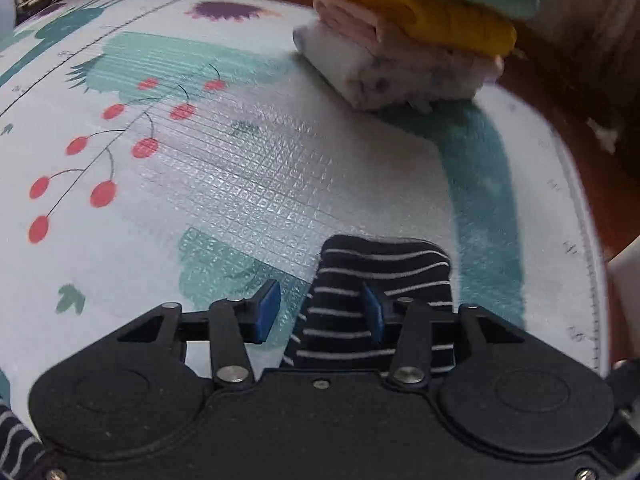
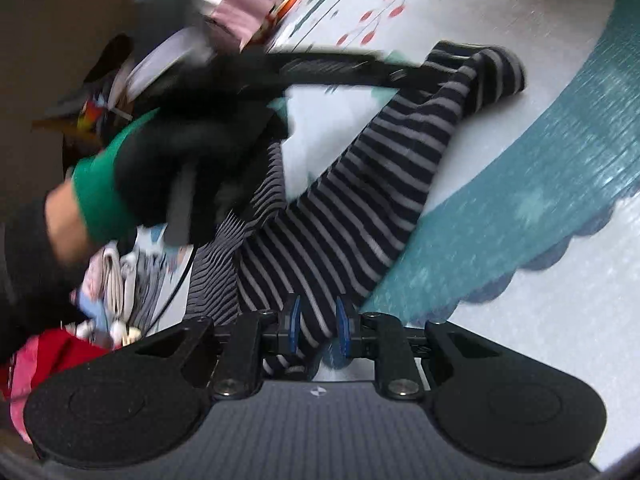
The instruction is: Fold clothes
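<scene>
Where the embossed play mat catches the light, its glossy surface shows a fine grid of raised squares under printed red berries on thin black stems, teal leaf shapes and a broad teal band. On it lies the striped garment, a soft navy knit with thin pale stripes, bunched into a rounded fold at its far end. The left tongs stand spread wide, the blue pad on one side over bare mat, the other pad pressed against the knit, nothing pinched between them. Their body is matte black plastic with two round discs and silver screw heads.

From the right wrist view the same garment runs as a long ribbed strip across the mat toward the camera. The right tongs are clenched on its near edge, narrow blue pads squeezing a slim pleat of striped cloth. A person's hand in a black glove with a green cuff grips the other tool, blurred.

At the mat's far corner sits a stack of folded clothes: fluffy mint on top, mustard yellow fleece, pale pink, and a white speckled piece below.
</scene>
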Motion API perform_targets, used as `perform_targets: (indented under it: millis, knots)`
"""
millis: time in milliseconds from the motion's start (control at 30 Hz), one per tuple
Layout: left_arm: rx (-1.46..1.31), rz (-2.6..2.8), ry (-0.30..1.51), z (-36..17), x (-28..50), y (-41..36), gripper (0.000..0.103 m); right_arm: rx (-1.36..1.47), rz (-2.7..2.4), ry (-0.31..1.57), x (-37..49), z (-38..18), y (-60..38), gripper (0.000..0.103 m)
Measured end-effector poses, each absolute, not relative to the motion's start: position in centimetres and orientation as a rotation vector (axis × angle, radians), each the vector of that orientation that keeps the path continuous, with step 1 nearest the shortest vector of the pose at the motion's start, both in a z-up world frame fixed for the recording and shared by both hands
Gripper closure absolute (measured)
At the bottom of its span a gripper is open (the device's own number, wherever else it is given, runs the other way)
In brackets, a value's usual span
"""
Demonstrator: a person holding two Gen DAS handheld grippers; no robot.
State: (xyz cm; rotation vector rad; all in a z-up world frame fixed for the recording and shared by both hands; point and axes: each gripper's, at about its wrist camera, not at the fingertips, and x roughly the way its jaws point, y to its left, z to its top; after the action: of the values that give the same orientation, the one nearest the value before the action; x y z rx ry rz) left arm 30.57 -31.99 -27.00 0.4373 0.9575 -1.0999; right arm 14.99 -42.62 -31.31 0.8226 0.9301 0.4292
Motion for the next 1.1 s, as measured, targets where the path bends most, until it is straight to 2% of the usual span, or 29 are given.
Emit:
perform_targets:
  millis: [33, 100, 300, 433, 867, 900, 967, 1100]
  knots:
    - [0.458, -1.103, 0.943, -27.0, 30.3, -32.3, 0.061, 0.816, 0.44, 0.935, 14.9, -31.3, -42.4, 0.08]
    - [0.468, -1.094, 0.942, -26.8, 30.0, -32.7, 0.098, 0.802, 0.453, 0.936, 14.8, -31.1, -42.1, 0.08]
    - [0.389, -1.069, 0.812, -23.0, 27.9, -29.6, 0.098, 0.763, 0.514, 0.929, 14.3, -30.8, -40.6, 0.08]
    - [0.287, -1.027, 0.752, -18.5, 28.0, -24.3, 0.098, 0.641, 0.587, 0.901, 13.9, -29.9, -38.4, 0.068]
    - [0.051, -0.914, 0.639, -9.9, 27.7, -11.0, 0.098, 0.292, 0.597, 0.791, 11.5, -27.7, -34.6, 0.061]
    - [0.034, -0.914, 0.63, -9.6, 27.3, -10.3, 0.098, 0.286, 0.583, 0.785, 11.4, -27.6, -34.6, 0.059]
    - [0.011, -0.912, 0.625, -9.3, 27.1, -9.1, 0.098, 0.287, 0.585, 0.789, 11.9, -28.0, -34.3, 0.05]
    - [0.019, -0.858, 0.66, -12.0, 28.5, -7.8, 0.098, 0.257, 0.642, 0.799, 11.9, -28.2, -32.9, 0.049]
